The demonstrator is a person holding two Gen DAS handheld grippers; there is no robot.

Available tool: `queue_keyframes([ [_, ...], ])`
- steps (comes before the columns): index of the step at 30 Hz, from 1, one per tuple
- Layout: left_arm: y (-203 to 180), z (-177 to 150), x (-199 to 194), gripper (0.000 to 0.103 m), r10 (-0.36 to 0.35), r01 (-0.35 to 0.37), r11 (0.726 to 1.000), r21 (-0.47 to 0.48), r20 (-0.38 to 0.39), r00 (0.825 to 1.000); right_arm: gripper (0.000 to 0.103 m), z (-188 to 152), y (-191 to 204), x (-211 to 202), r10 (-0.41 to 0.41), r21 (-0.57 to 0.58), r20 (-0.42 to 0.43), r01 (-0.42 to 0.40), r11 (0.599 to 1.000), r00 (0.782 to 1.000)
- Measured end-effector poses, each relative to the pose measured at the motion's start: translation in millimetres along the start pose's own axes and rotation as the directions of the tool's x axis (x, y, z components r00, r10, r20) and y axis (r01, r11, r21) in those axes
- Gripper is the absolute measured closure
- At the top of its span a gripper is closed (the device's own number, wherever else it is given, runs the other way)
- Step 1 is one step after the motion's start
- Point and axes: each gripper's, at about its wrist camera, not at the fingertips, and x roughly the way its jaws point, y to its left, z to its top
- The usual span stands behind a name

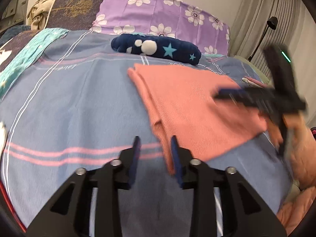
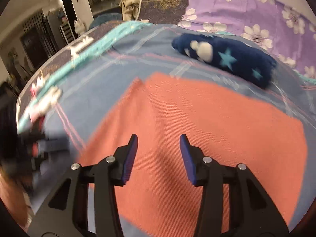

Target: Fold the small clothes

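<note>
A salmon-pink cloth (image 1: 189, 106) lies folded flat on the blue striped bedsheet (image 1: 69, 102). My left gripper (image 1: 155, 140) is open and empty, its right finger at the cloth's near left edge. My right gripper (image 2: 159, 138) is open and empty, hovering just above the middle of the pink cloth (image 2: 197, 122). The right gripper also shows blurred in the left wrist view (image 1: 254, 96), over the cloth's right side. A folded navy garment with stars and white dots (image 1: 156, 48) lies behind the cloth; it also shows in the right wrist view (image 2: 225, 57).
A purple flowered pillow (image 1: 162, 13) and a dark tree-print pillow (image 1: 77, 7) stand at the bed's head. A teal cloth strip (image 1: 29, 53) lies along the left side. A lamp stand (image 1: 264, 33) and curtains are at the right. The left gripper shows blurred in the right wrist view (image 2: 39, 144).
</note>
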Motion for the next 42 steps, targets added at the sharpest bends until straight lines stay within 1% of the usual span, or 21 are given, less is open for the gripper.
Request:
queue_keyframes([
  [3, -5, 12, 18, 0.064, -0.006, 0.006, 1.0, 0.004, -0.012, 1.0, 0.058, -38, 6, -5, -0.009, -0.013, -0.036, 0.009, 1.0, 0.999],
  [4, -4, 14, 27, 0.058, -0.002, 0.002, 1.0, -0.002, -0.026, 1.0, 0.058, -46, 6, -1, -0.013, -0.008, -0.054, 0.012, 1.0, 0.998],
  [5, -4, 14, 36, 0.054, 0.019, -0.019, 1.0, -0.004, -0.048, 0.999, 0.057, -56, 3, 5, -0.018, 0.011, -0.076, 0.018, 1.0, 0.997],
  [6, -1, 10, 51, 0.053, 0.074, -0.075, 0.997, -0.007, -0.098, 0.993, 0.057, -63, 1, 8, -0.018, 0.027, -0.062, 0.02, 0.999, 0.998],
  [7, 0, 9, 54, 0.052, 0.077, -0.078, 0.997, -0.012, -0.087, 0.993, 0.057, -68, 2, 6, -0.023, 0.03, -0.026, 0.024, 0.999, 0.999],
  [9, -3, 9, 48, 0.052, 0.101, -0.102, 0.995, 0.001, -0.084, 0.991, 0.057, -67, 5, 5, -0.04, 0.029, -0.025, 0.041, 0.999, 0.999],
  [11, -5, 5, 45, 0.051, 0.116, -0.116, 0.993, 0.01, -0.082, 0.99, 0.054, -67, 6, 6, -0.043, 0.041, -0.024, 0.044, 0.998, 0.999],
  [15, -2, 0, 34, 0.052, 0.101, -0.101, 0.995, -0.002, -0.068, 0.993, 0.052, -64, 13, 3, -0.076, 0.027, -0.016, 0.077, 0.997, 0.997],
  [17, -2, -3, 32, 0.052, 0.097, -0.098, 0.995, -0.01, -0.065, 0.993, 0.052, -62, 25, 0, -0.067, -0.007, -0.008, 0.067, 0.998, 0.998],
  [19, -1, 0, 36, 0.052, 0.094, -0.096, 0.995, -0.021, -0.063, 0.994, 0.052, -62, 46, -3, -0.07, -0.092, 0.008, 0.071, 0.993, 0.997],
  [21, -1, 0, 34, 0.051, 0.093, -0.095, 0.995, -0.024, -0.061, 0.994, 0.05, -61, 66, -4, -0.086, -0.188, 0.028, 0.089, 0.978, 0.996],
  [24, 0, -2, 33, 0.05, 0.083, -0.085, 0.996, -0.032, -0.055, 0.995, 0.045, -60, 97, 1, -0.122, -0.326, 0.053, 0.133, 0.936, 0.991],
  [28, 7, -6, 33, 0.049, 0.048, -0.05, 0.997, -0.061, -0.043, 0.998, 0.044, -59, 114, 22, -0.19, -0.404, 0.034, 0.187, 0.896, 0.981],
  [31, 10, -7, 33, 0.049, 0.028, -0.031, 0.997, -0.077, -0.034, 0.999, 0.044, -55, 117, 30, -0.204, -0.416, 0.04, 0.202, 0.887, 0.978],
  [36, 10, -8, 35, 0.046, 0.015, -0.017, 0.997, -0.081, -0.027, 1.0, 0.044, -47, 115, 40, -0.207, -0.396, 0.032, 0.202, 0.896, 0.978],
  [39, 9, -9, 35, 0.045, 0.015, -0.016, 0.997, -0.076, -0.023, 1.0, 0.044, -44, 117, 45, -0.216, -0.398, 0.044, 0.215, 0.892, 0.975],
  [42, 18, -10, 30, 0.045, -0.021, 0.022, 0.991, -0.128, 0.007, 1.0, 0.044, -43, 121, 47, -0.229, -0.408, 0.058, 0.232, 0.883, 0.972],
])
